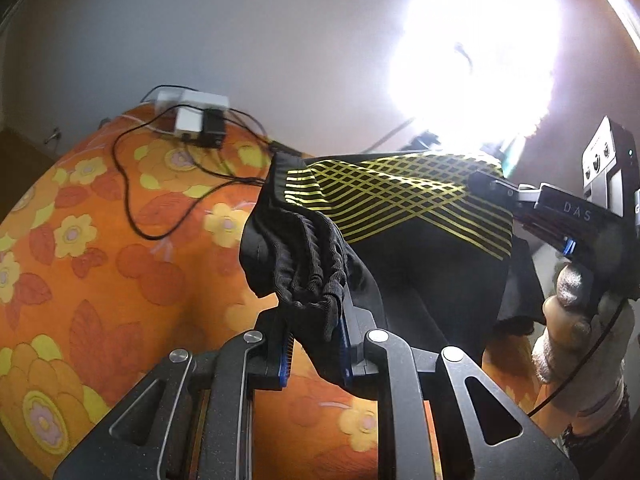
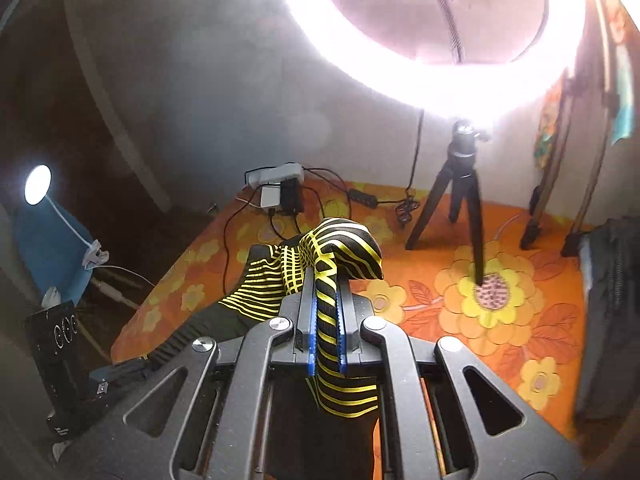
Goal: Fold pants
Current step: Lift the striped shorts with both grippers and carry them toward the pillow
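Both jaws pinch the pants (image 1: 400, 216), held up above the orange sheet (image 1: 100, 260): left gripper (image 1: 314, 344) at a black bunched edge, right gripper (image 2: 325, 340) at a yellow-striped edge. Bare sheet lies left; a tripod (image 2: 460, 200) stands far right.

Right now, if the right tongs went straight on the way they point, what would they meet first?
The right tongs, shut on the pants, point over the bed toward the power strip and the wall. Probably the power strip comes first, but depth is unclear.
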